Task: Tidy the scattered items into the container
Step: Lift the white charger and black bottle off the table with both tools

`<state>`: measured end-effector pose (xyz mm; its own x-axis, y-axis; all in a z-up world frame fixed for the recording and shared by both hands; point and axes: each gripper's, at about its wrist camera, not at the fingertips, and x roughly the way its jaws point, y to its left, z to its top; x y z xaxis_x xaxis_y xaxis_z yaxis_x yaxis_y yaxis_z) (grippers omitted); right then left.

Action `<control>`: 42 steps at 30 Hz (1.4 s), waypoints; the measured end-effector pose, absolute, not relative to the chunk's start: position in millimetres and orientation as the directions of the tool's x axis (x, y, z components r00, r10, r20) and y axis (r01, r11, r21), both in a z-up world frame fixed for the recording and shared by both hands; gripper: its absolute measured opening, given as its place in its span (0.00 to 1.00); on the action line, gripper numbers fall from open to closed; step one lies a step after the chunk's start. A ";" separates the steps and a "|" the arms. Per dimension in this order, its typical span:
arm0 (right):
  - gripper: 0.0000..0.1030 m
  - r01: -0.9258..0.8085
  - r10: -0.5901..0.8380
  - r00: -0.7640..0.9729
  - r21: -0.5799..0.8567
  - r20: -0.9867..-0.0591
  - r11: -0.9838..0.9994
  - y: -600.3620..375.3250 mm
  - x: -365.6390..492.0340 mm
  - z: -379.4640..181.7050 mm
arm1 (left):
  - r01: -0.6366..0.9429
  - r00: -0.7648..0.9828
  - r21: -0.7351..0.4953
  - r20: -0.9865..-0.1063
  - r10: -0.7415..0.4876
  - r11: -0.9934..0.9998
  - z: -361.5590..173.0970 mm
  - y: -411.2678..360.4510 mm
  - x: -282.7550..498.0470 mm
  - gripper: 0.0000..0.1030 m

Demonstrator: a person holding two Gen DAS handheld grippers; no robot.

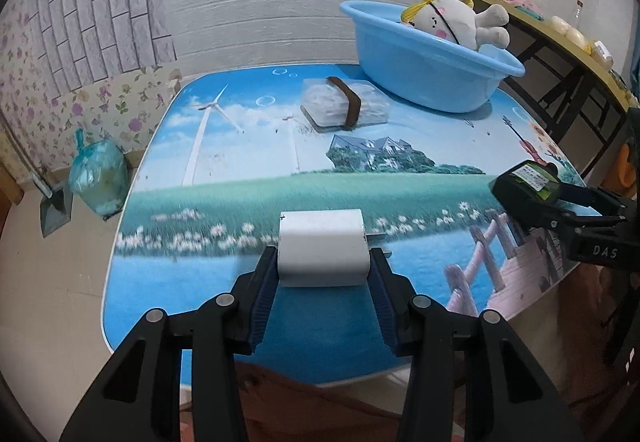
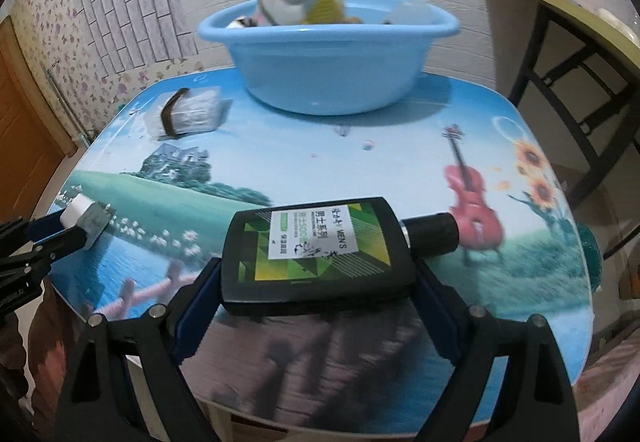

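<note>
Lying crosswise in right tongs, bottle, cap right

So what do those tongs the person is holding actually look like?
Both are alike: the left tongs and right tongs are black plastic linkages with round silver pivot pins and ribbed dark-blue pads on the inner faces. The right one's body carries white letters, "DAS". No cables or sleeves show.

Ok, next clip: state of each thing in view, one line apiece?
Left gripper: jaws shut on the white block.
White block: held above the table.
Right gripper: jaws shut on the black bottle.
Black bottle: held flat, label up, cap on.
Blue basin: upright on the table, partly filled.
Plush toy: lying in the basin.
Strapped clear packet: flat on the table, outside the basin.
</note>
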<state>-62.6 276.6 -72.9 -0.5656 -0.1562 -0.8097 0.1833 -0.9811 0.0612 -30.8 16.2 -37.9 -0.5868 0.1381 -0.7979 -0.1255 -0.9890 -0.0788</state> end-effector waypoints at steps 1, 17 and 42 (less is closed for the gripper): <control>0.88 0.179 -0.156 -0.569 0.063 -0.808 -0.982 281.0 -60.9 -72.8 | -0.116 -0.587 -0.078 -0.799 0.132 -0.990 -39.2 17.5 -29.3 0.43; 0.89 0.187 -0.192 -0.585 0.099 -0.788 -0.977 299.5 -57.5 -81.5 | -0.106 -0.611 -0.016 -0.788 0.078 -0.994 -50.2 40.7 -37.1 0.66; 1.00 0.186 -0.135 -0.638 0.019 -0.758 -0.982 293.6 -59.3 -86.9 | -0.108 -0.649 -0.011 -0.757 0.079 -0.994 -59.4 49.1 -36.8 1.00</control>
<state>-59.3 293.6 -86.9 -0.6383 -0.1354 -0.7578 0.1863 -0.9823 0.0185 -36.8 49.1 -59.4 -0.6492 0.0789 -0.7565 -0.1076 -0.9941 -0.0113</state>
